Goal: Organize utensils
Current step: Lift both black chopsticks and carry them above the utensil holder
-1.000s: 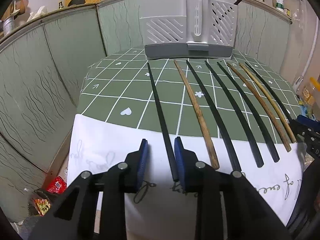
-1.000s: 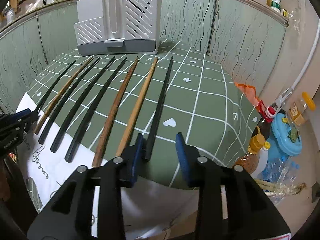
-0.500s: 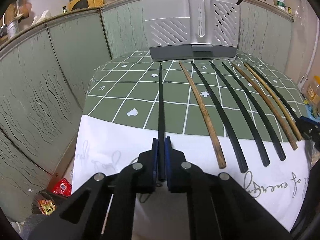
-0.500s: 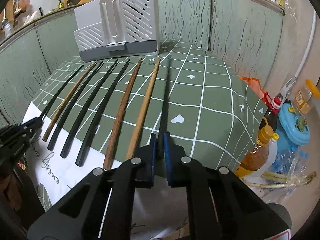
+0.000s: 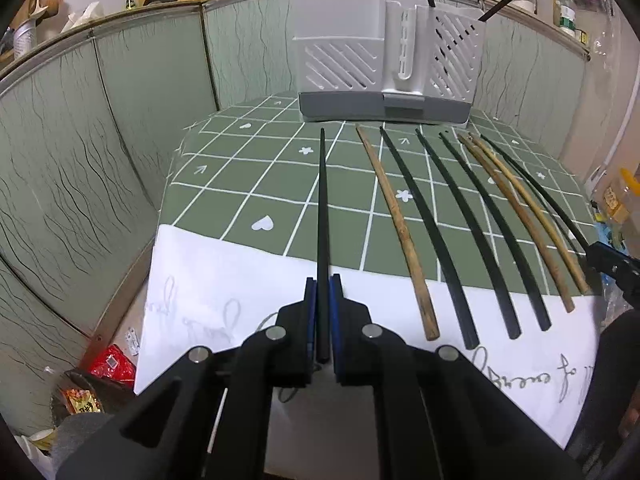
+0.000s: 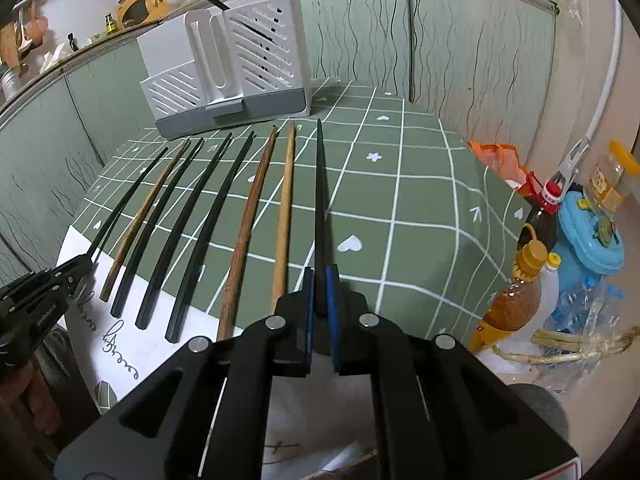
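My left gripper is shut on the near end of a black chopstick, the leftmost of the row, which points at the white and grey utensil holder. My right gripper is shut on another black chopstick, the rightmost of the row, lifted off the cloth. Several black and wooden chopsticks lie side by side between them on the green checked tablecloth. Two black chopsticks stand in the holder's right compartment.
A white cloth with writing covers the table's near edge. Bottles and a blue container stand right of the table. Green panelled walls surround it. Snack packets lie on the floor at left.
Both grippers were open around their chopsticks a second ago; both have closed on them. The two held chopsticks now point straight ahead, and the right one has lifted.
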The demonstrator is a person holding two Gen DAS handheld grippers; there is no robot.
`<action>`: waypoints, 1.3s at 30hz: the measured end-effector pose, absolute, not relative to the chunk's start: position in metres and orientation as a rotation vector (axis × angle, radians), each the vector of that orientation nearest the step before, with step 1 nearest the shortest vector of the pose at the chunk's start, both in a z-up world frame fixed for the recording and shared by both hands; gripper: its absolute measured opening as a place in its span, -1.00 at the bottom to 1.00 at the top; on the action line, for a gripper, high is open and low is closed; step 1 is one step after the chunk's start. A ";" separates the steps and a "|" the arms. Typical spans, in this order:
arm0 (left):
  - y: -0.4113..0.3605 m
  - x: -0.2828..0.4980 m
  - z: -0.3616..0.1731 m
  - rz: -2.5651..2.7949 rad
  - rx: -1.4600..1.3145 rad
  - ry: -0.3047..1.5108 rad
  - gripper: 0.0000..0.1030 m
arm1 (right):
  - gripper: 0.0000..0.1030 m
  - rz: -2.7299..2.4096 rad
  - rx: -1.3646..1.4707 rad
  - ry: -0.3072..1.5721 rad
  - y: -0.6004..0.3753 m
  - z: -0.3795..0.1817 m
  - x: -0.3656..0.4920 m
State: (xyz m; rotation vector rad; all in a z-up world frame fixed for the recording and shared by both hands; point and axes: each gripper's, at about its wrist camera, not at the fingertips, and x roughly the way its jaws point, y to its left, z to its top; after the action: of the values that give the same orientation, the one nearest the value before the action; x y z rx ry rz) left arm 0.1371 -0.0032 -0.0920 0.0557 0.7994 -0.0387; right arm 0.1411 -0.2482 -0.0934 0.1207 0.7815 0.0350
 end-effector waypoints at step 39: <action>0.036 0.136 0.029 -0.125 0.012 0.624 -0.85 | -0.88 0.158 0.067 0.547 -0.274 0.053 0.146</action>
State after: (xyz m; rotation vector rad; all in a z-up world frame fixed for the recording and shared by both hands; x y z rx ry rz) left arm 0.1360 0.0358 0.0285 0.0119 0.6243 -0.1248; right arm 0.1462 -0.2735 0.0528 0.0669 0.5474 0.1577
